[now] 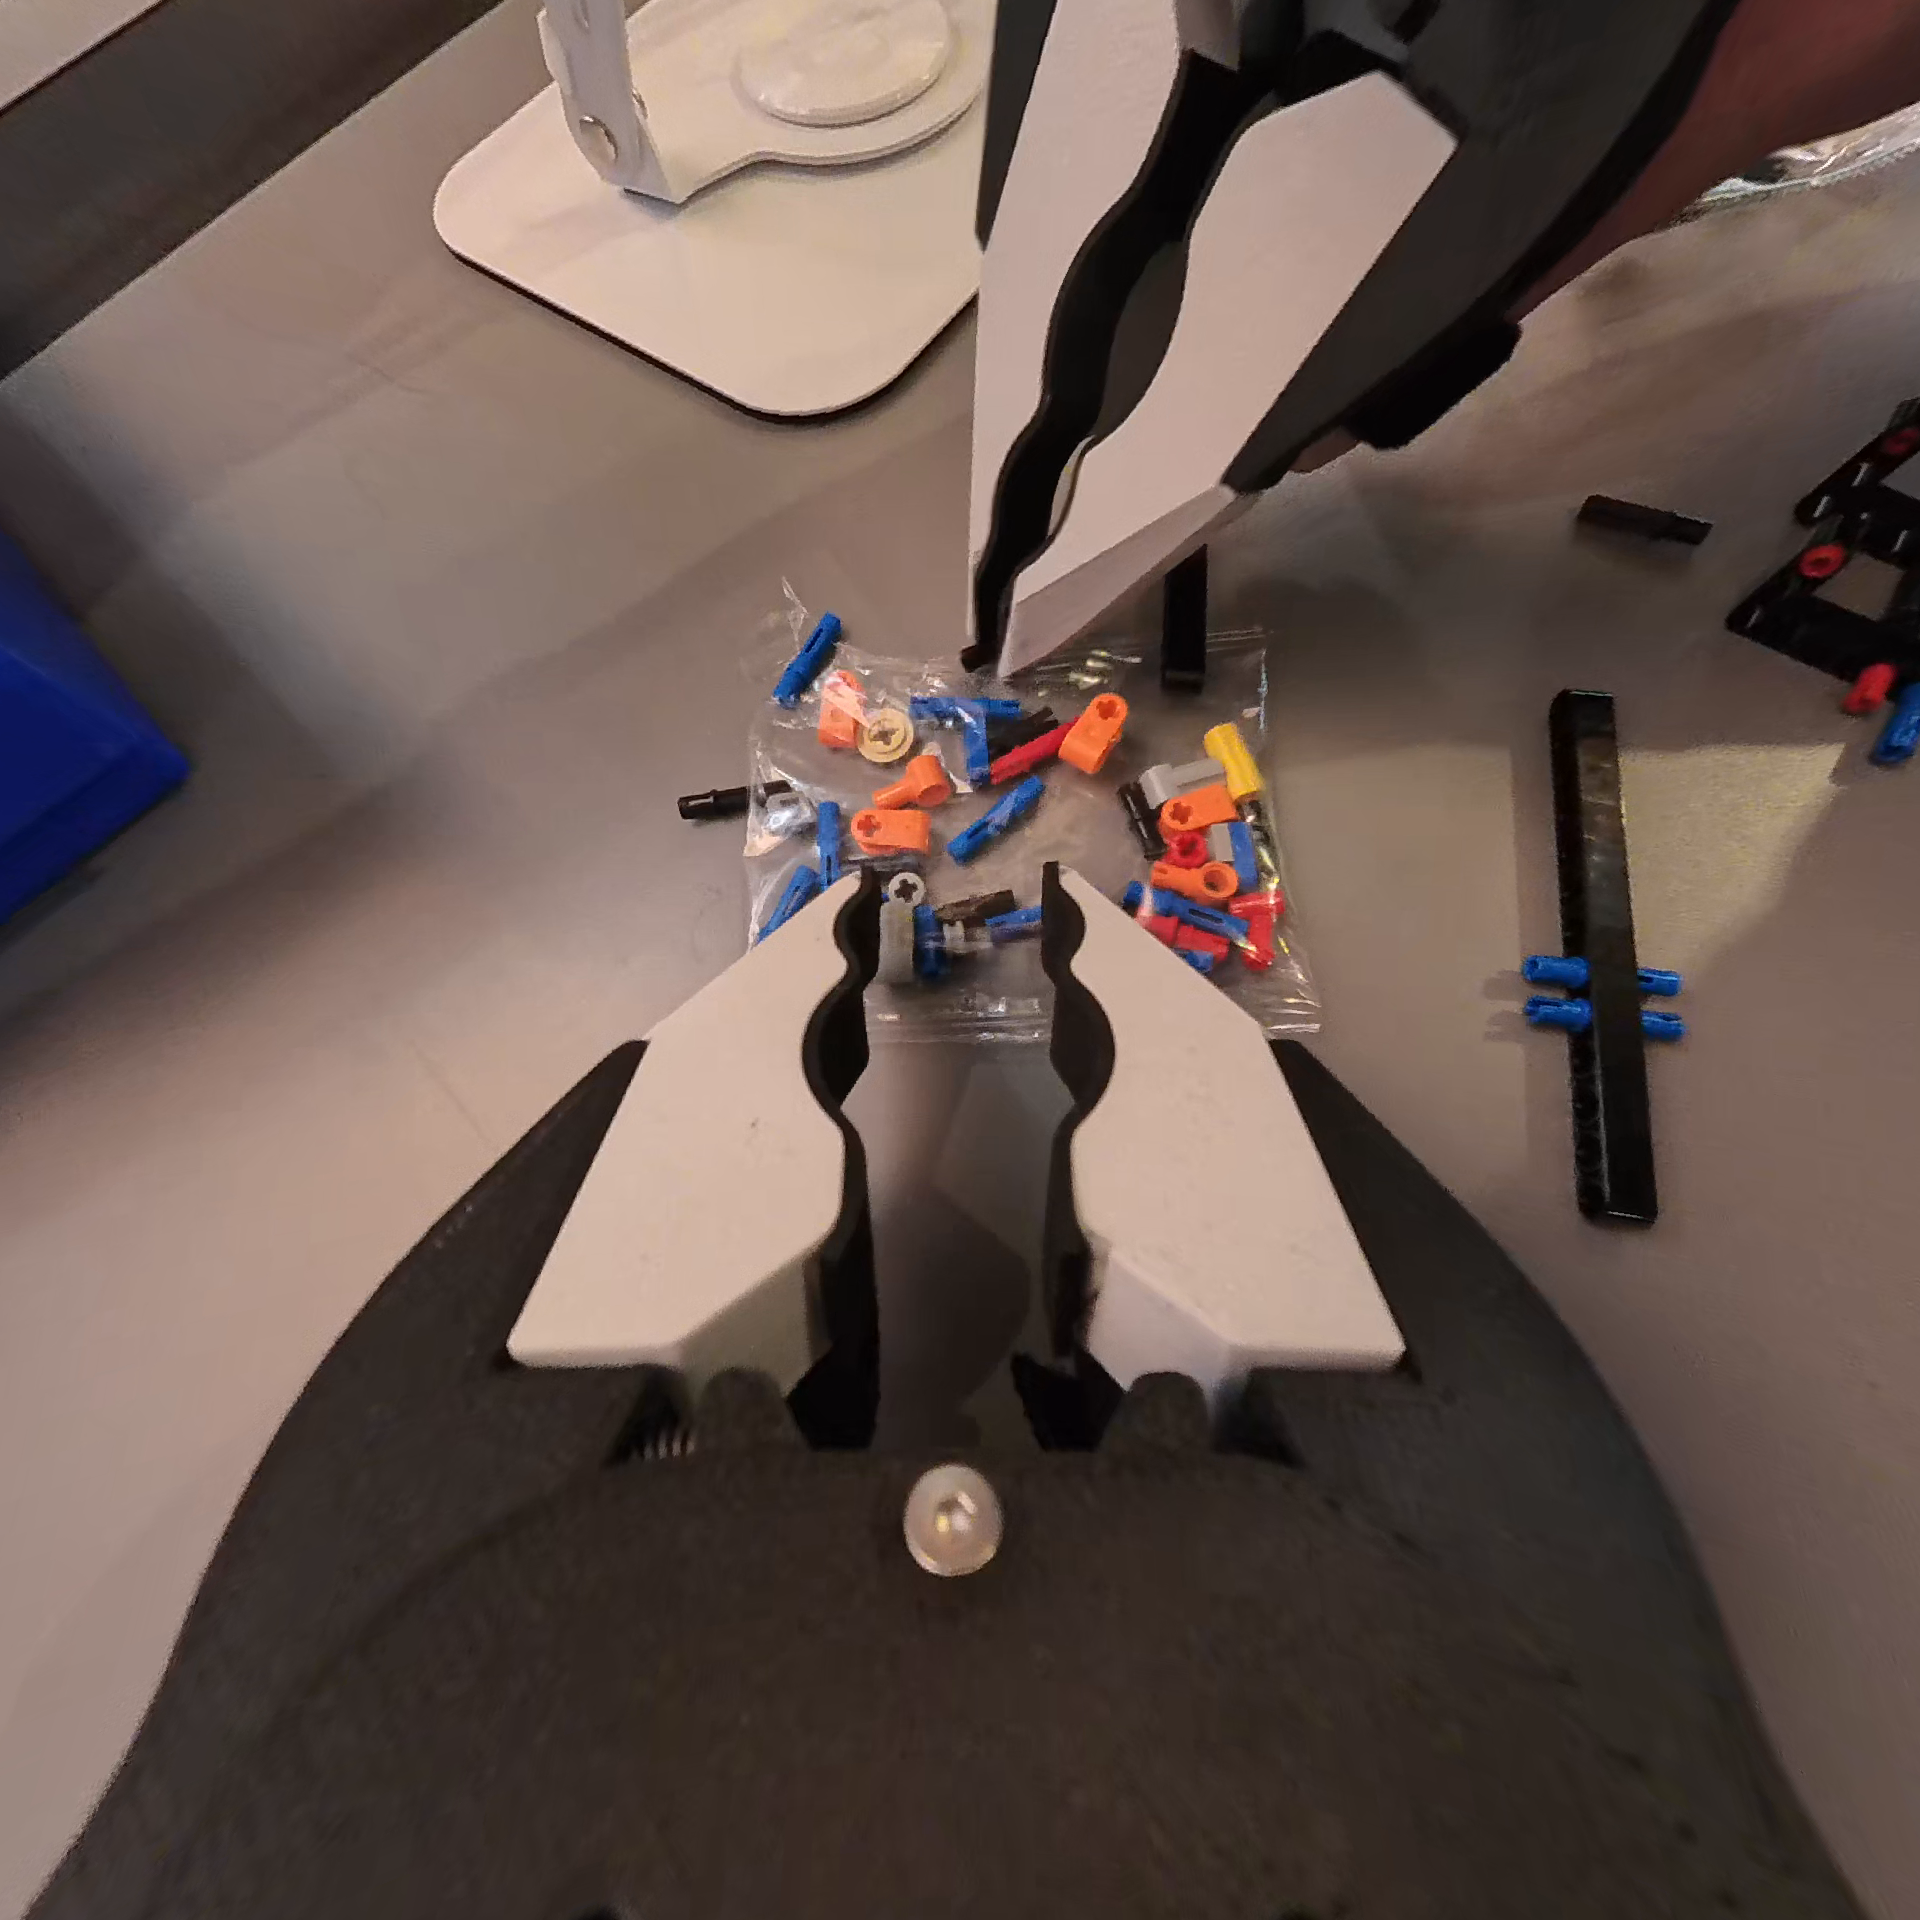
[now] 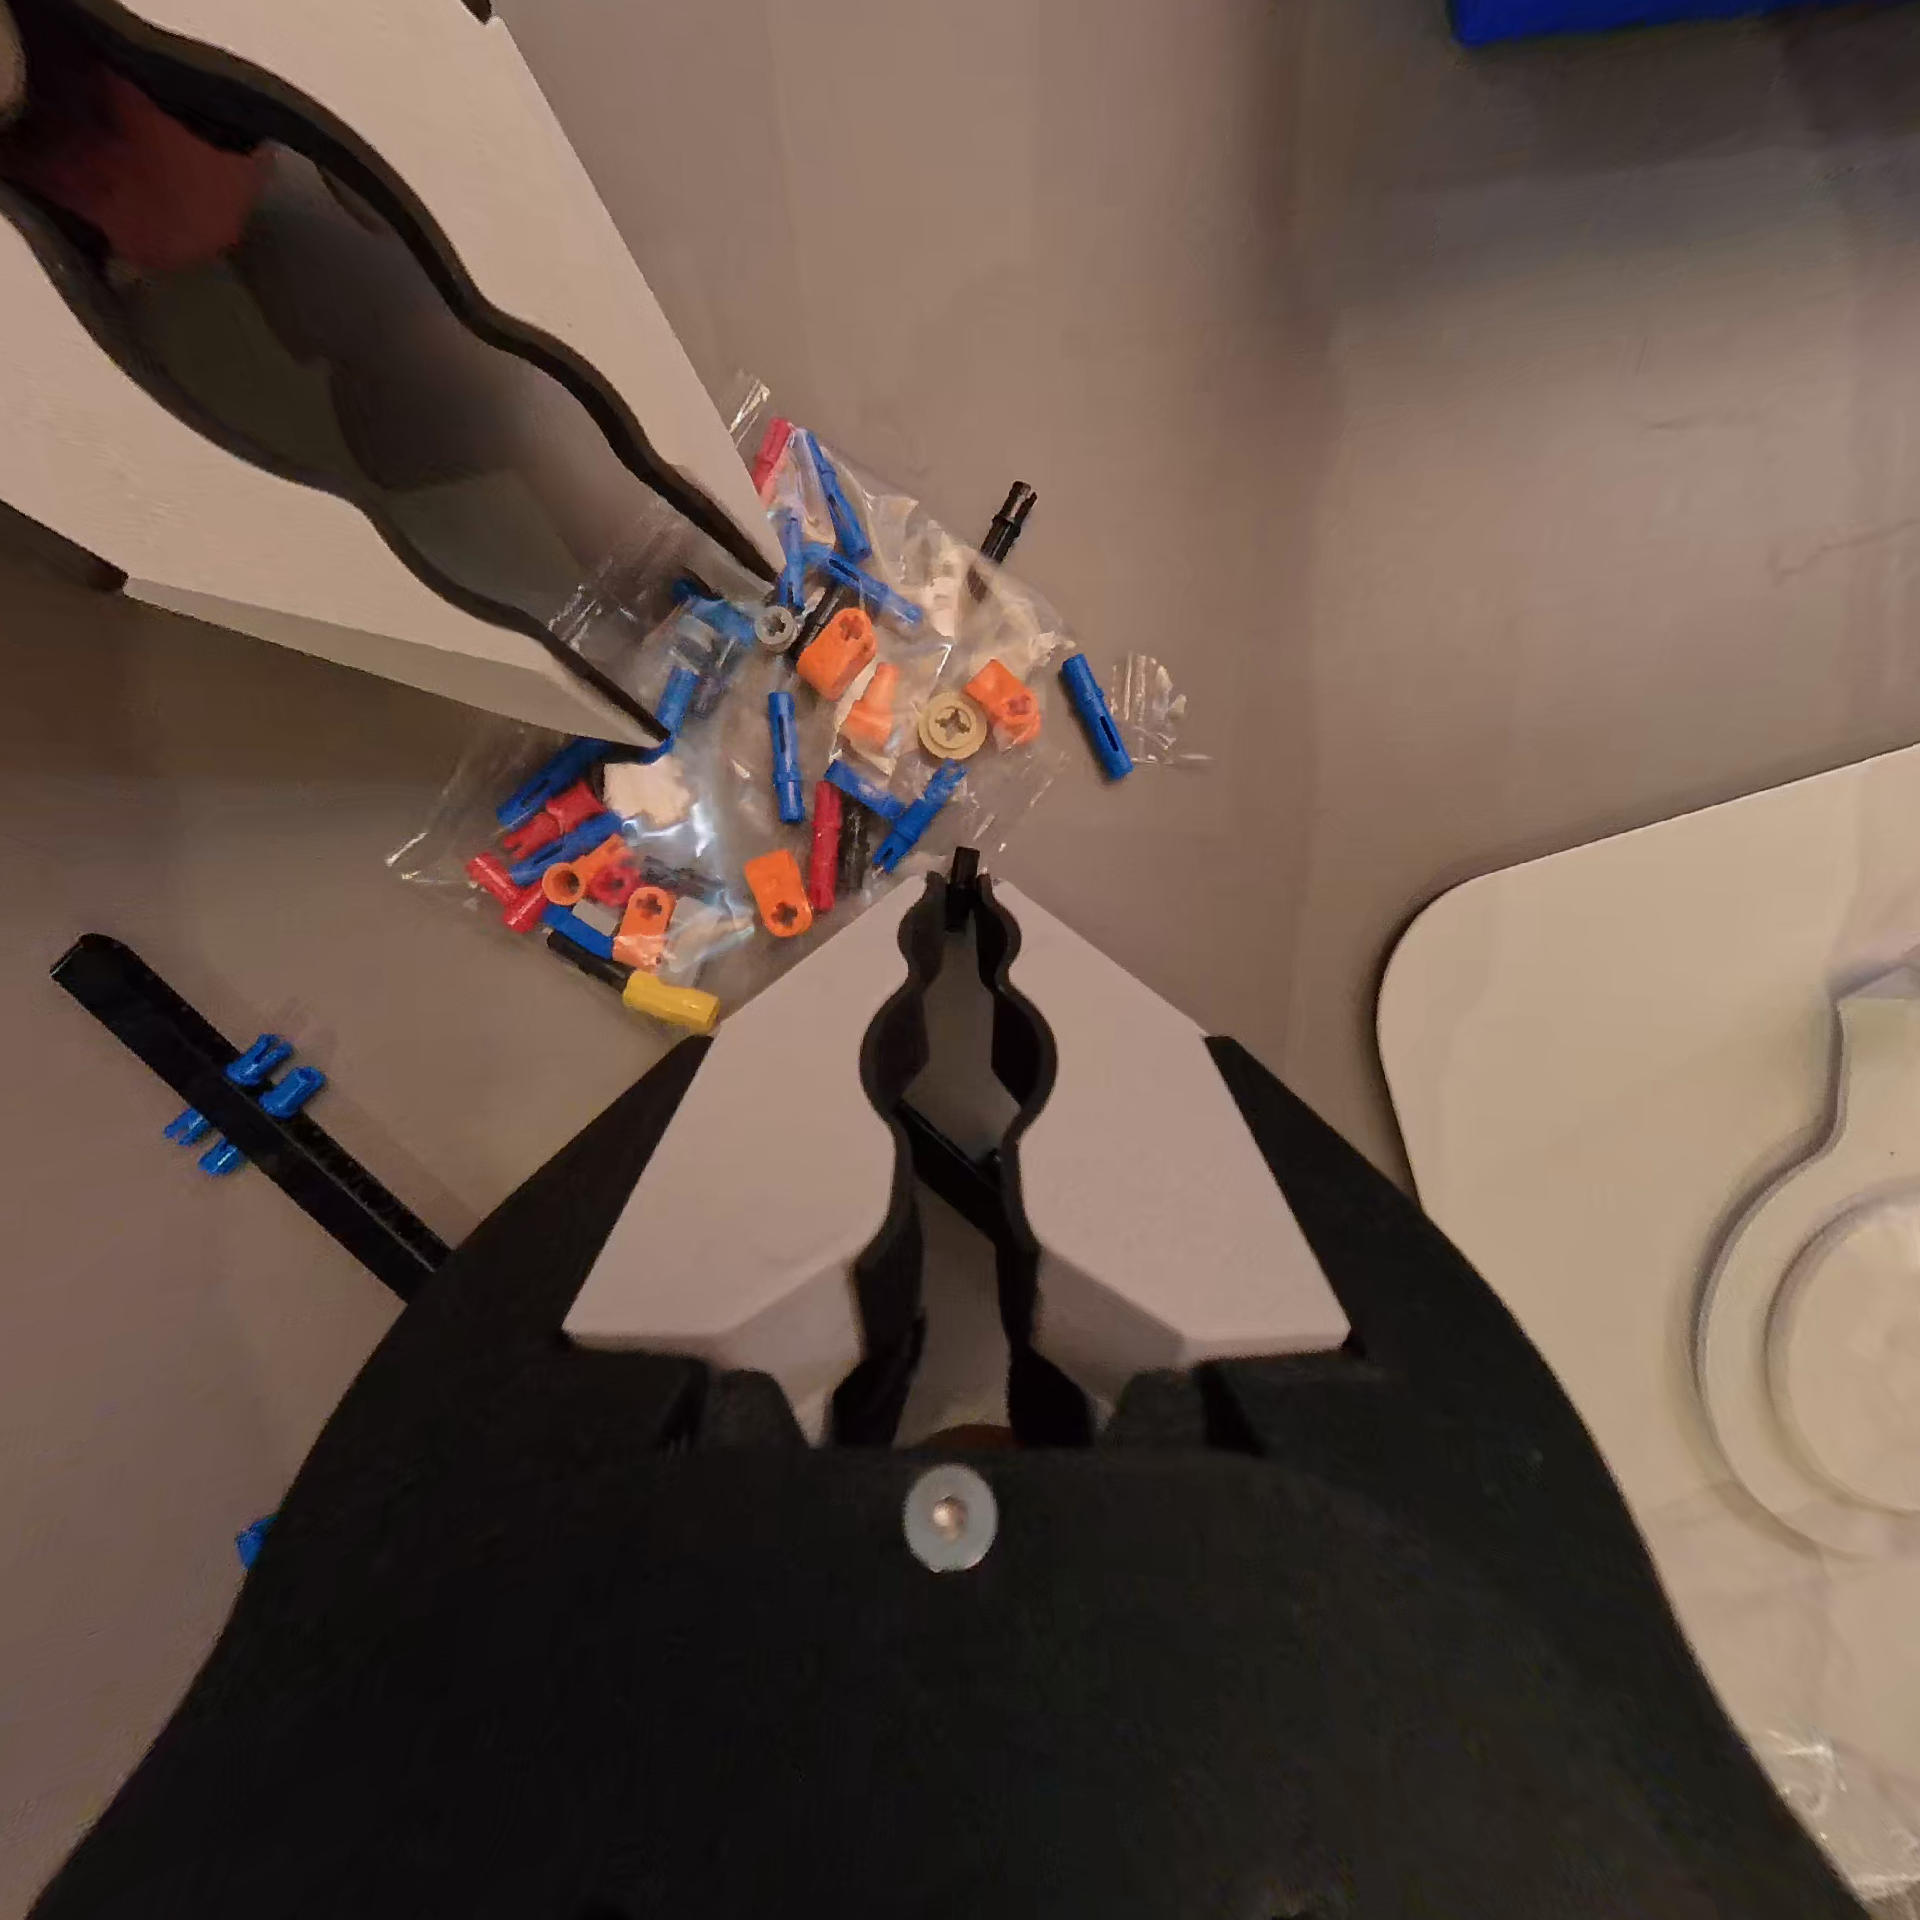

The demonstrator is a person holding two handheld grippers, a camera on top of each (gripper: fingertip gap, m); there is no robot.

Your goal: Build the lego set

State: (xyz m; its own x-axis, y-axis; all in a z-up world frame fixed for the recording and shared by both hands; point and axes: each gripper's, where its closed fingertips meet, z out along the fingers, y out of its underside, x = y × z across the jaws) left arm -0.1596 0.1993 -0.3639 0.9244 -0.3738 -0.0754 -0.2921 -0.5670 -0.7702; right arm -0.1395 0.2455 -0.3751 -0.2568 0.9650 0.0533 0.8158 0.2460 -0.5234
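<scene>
- The left hand-held gripper (image 1: pixel 951 883) stood with its jaws apart, holding nothing, its tips over the near edge of a clear plastic bag (image 1: pixel 1023 821) that lay flat on the grey surface (image 1: pixel 364 623).
- The bag held small lego pieces in blue, orange, red, yellow, grey and black; a few blue pins and a black pin (image 1: pixel 712 803) lay loose beside it.
- The right hand-held gripper (image 2: pixel 961 883) was closed on a small black pin (image 2: pixel 963 871) pinched at its very tips, just at the far edge of the bag; in the left wrist view the pin is hard to make out, so it may have been touching the plastic.
- A long black beam (image 1: pixel 1600 956) lay on the surface to the right of the bag, well apart from it, with blue pins (image 1: pixel 1555 992) stuck through it near the middle.
- A partly built black frame (image 1: pixel 1839 582) with red pins sat at the far right edge, another black pin (image 1: pixel 1642 517) near it.
- A white stand base (image 1: pixel 727 281) rested beyond the bag, and a blue box (image 1: pixel 62 727) sat at the left edge.
</scene>
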